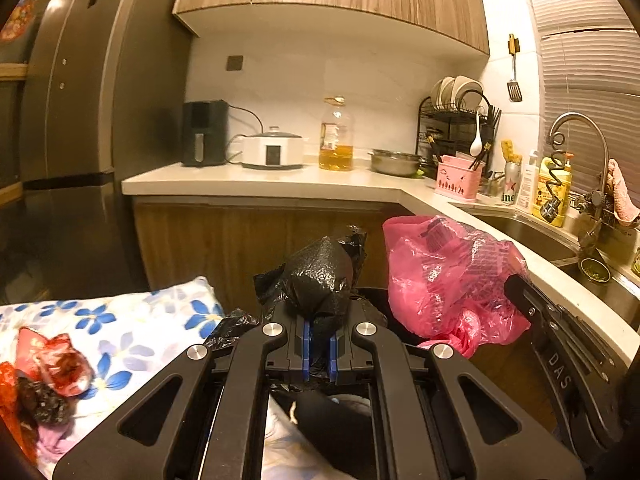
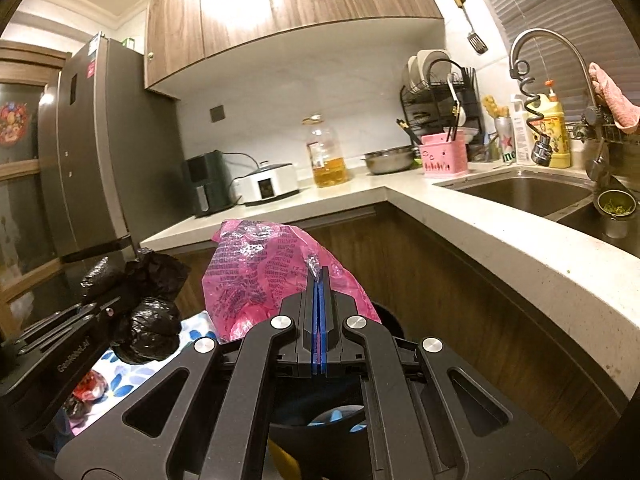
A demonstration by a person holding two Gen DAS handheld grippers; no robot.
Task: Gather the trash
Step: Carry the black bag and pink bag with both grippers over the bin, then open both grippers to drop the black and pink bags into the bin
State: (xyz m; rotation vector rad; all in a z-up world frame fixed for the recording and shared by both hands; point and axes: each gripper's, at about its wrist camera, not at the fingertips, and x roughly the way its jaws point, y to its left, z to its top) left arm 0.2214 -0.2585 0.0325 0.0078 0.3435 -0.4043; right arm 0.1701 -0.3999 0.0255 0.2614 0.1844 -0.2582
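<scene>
Below both cameras, much of what you are working over is hidden: a dark round bin (image 2: 386, 316) shows only as a curved rim behind the pink bag, and its inside is blocked by the gripper bodies. Something pale blue sits low between the right gripper's arms, too cut off to name. On the flowered cloth (image 1: 120, 320) at your left lies a crumpled red wrapper (image 1: 60, 364) beside a dark scrap that you cannot make out clearly.

Your left gripper (image 1: 319, 354) has its blue pads pressed onto a crinkled black bag (image 1: 320, 280), which bulges up and forward from the jaws, knotted and glossy. Your right gripper (image 2: 319, 320) has its jaws pressed together on a thin fold of the pink bag (image 2: 260, 264), a translucent sack printed with rows of dark text, puffed out to the left of the fingers. From the left wrist view the two bags hang side by side, near each other, in front of the lower cabinets.

Behind them runs a pale L-shaped countertop (image 1: 280, 184) carrying a black air fryer (image 1: 205, 133), a white cooker (image 1: 273, 148), an oil bottle (image 1: 336, 136), a steel bowl (image 1: 394, 162), a dish rack (image 1: 456, 120) and a pink utensil holder (image 1: 458, 180). A steel sink (image 2: 520, 192) with an arched faucet (image 2: 560, 52) sits at the right, a grey refrigerator (image 2: 100, 140) at the left, wood-grain cabinets above.
</scene>
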